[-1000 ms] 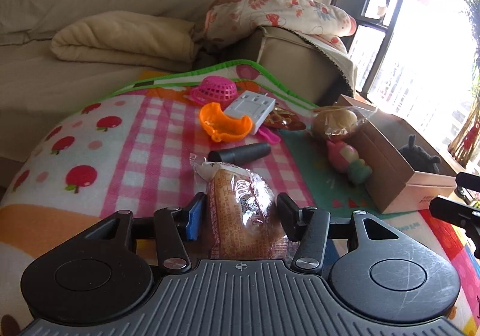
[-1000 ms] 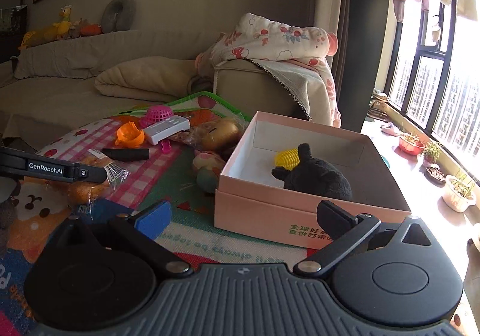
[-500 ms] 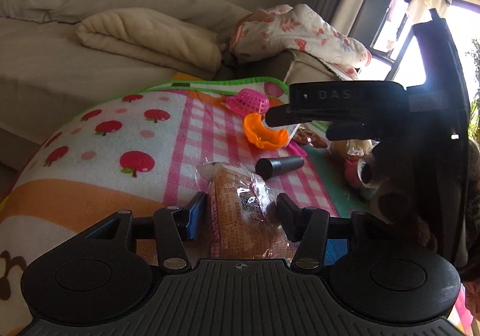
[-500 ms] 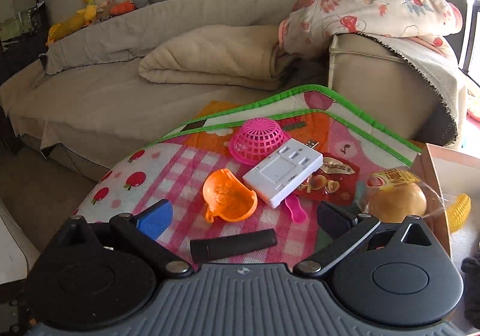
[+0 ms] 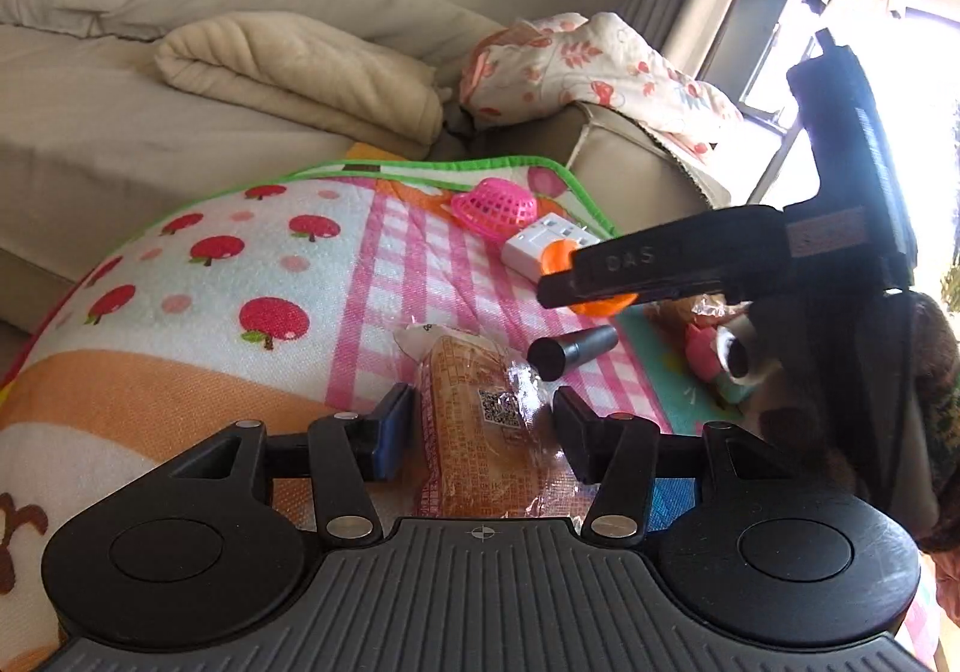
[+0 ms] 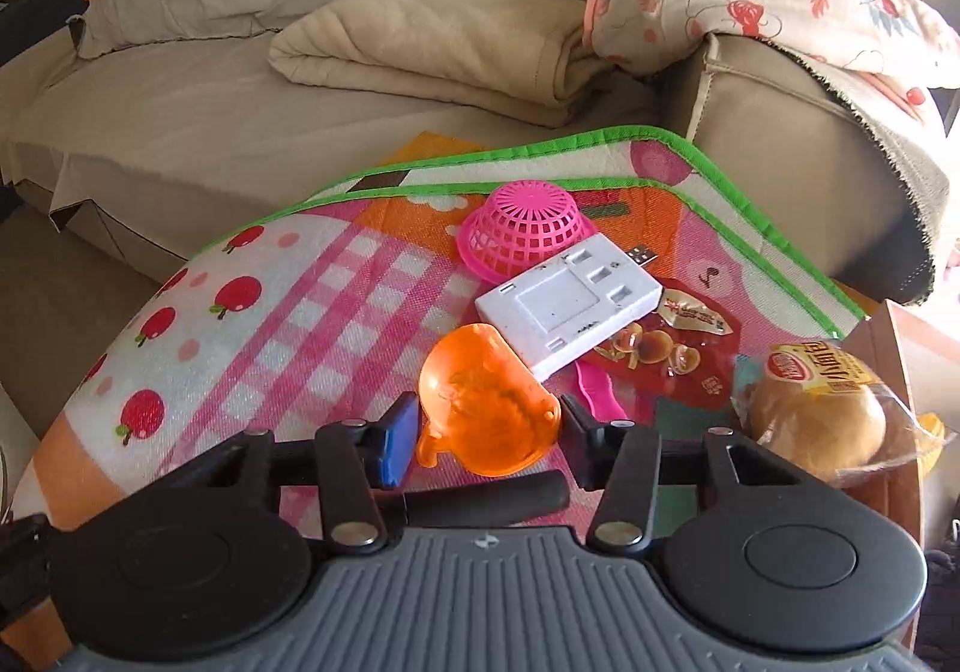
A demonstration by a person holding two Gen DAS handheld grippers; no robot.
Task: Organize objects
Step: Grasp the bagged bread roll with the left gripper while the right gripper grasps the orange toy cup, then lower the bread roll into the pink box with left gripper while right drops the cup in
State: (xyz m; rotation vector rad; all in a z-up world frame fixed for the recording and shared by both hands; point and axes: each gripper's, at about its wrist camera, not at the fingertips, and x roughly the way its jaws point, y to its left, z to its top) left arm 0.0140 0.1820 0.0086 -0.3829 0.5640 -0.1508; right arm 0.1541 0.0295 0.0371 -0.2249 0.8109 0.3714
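A sofa with a folded blanket (image 6: 444, 48) stands behind a table covered by a bright play mat (image 6: 252, 324). Scattered on the mat are a pink basket (image 6: 522, 234), a white hub (image 6: 570, 306), snack packets and a black cylinder (image 5: 570, 351). The step in hand looks like picking up pieces to sort them. The right gripper (image 6: 489, 432) has its jaws clenched on the orange cup (image 6: 486, 414), which lies just before the hub. The left gripper (image 5: 480, 432) grasps the wrapped bread (image 5: 480, 432), its jaws partly apart, pads against the wrapper. Next, the cup probably needs lifting clear of the hub and carrying to a container without squeezing out of the jaws.
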